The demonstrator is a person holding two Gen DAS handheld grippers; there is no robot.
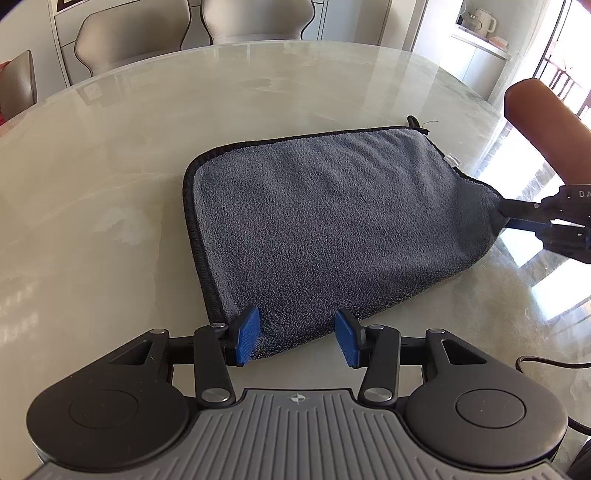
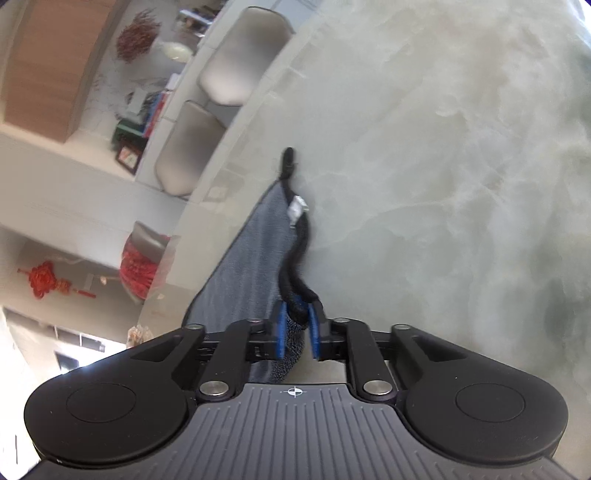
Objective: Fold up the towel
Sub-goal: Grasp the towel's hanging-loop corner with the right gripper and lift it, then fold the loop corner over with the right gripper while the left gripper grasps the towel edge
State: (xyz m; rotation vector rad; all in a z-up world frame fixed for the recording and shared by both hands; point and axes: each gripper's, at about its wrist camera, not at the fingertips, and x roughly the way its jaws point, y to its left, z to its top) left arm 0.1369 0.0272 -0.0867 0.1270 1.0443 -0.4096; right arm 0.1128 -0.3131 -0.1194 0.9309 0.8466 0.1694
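Note:
A grey-blue towel (image 1: 332,221) with a black hem lies folded on the pale marble table (image 1: 110,184). My left gripper (image 1: 297,339) stands open at the towel's near edge, its blue pads (image 1: 247,341) apart with the cloth lying between them. In the left wrist view my right gripper (image 1: 517,212) pinches the towel's right corner and lifts it slightly. In the right wrist view my right gripper (image 2: 297,325) is shut on the towel's (image 2: 255,258) black hem. A white tag (image 2: 297,208) and a black hanging loop (image 2: 288,158) sit further along that hem.
Padded chairs (image 1: 129,40) stand along the table's far side. A person's forearm (image 1: 543,125) reaches in from the right above the right gripper. A dark cable (image 1: 546,365) lies on the table at the near right. A shelf with a kettle (image 1: 480,18) stands at the back right.

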